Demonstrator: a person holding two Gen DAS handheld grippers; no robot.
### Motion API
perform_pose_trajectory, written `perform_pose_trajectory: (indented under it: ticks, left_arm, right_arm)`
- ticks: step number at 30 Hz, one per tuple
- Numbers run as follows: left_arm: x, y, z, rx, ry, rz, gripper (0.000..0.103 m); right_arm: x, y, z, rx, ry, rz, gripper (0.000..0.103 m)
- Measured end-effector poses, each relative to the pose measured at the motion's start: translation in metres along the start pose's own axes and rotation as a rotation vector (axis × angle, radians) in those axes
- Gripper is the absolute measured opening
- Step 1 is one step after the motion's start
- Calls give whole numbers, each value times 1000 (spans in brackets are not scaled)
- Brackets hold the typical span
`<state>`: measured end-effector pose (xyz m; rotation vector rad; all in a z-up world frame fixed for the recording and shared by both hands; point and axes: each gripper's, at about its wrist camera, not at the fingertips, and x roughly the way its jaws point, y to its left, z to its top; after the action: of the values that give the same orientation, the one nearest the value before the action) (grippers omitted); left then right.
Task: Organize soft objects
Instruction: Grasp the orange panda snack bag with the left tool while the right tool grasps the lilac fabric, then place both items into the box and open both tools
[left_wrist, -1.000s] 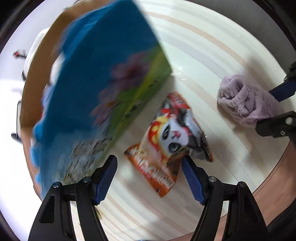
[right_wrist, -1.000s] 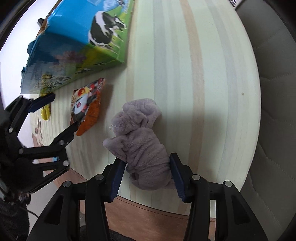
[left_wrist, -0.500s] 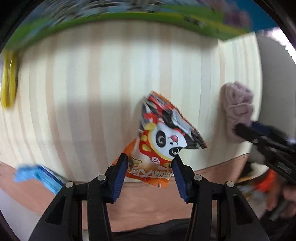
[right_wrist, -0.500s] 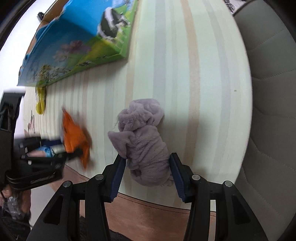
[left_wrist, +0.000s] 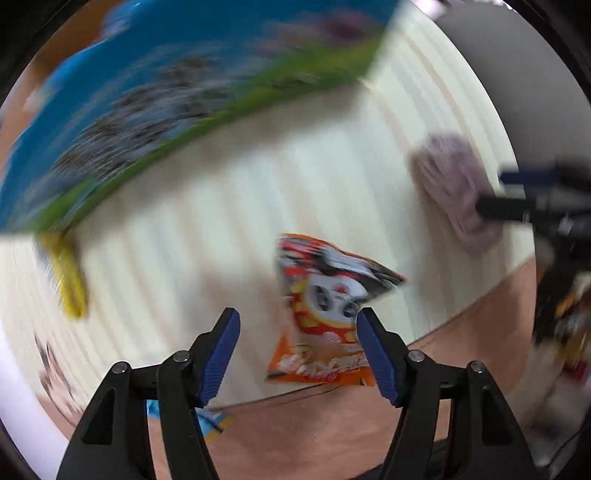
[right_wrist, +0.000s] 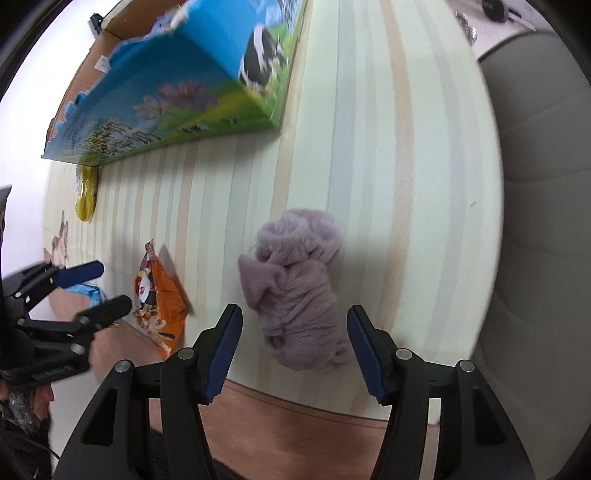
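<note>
At the far left of the striped table (right_wrist: 369, 110) I count one yellow clip (right_wrist: 85, 195), lying just below the one blue-and-green carton (right_wrist: 192, 92). My left claw (left_wrist: 297, 350) gapes wide around nothing, its right finger touching the one orange panda snack packet (left_wrist: 325, 314) at the table's near edge. Rightward, my right claw (right_wrist: 293, 350) stands wide open, straddling one crumpled purple fleece cloth (right_wrist: 299, 295) without squeezing it.

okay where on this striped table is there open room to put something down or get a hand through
Widest bare patch: the striped table right of the carton, above the purple plush, out to the right edge. A narrower strip runs between carton and snack packet. The near edge is crowded: packet, plush, both claws.
</note>
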<state>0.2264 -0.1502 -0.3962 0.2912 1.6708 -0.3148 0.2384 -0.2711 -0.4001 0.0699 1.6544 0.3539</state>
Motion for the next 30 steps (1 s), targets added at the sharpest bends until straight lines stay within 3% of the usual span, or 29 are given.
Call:
perform_pose_trajectory:
  ticks: [3,5,6,7,10,15,18,20,22,27,30]
  left_arm:
    - [19,-22,11,75,46,43,64]
    - [27,-26,15,53,68,26,63]
    - [30,-28,19,34,67,10,58]
    - [31,-25,20,-2,68,-8,47]
    - [30,-10,18,-111,67,-78,43]
    - [28,42,10,-339,80,-131,43]
    - [24,63,3,-369,71,-121,43]
    - [20,68,-7,-367,56,-88,41]
    - [11,72,-11,-364,37,-64,39]
    - [-48,96,-31,-384,-78,-78,39]
    - [-104,111,-42,-417,-181,-143,39]
  right_arm:
    - [-4,-7,1,18,-1,4,62]
    - [-7,-15,1,28,-1,6,62]
    - [-7,-17,1,34,1,8,62]
    - [-8,-20,1,38,3,13,62]
    - [-6,-19,3,32,7,29,62]
    - [8,3,13,-26,3,-4,62]
    - [27,11,19,-29,32,-20,62]
    - [40,12,16,9,64,-45,59]
    - [39,20,12,2,48,-61,42]
    - [19,42,2,45,36,65,42]
    - [-17,66,4,39,-16,126,42]
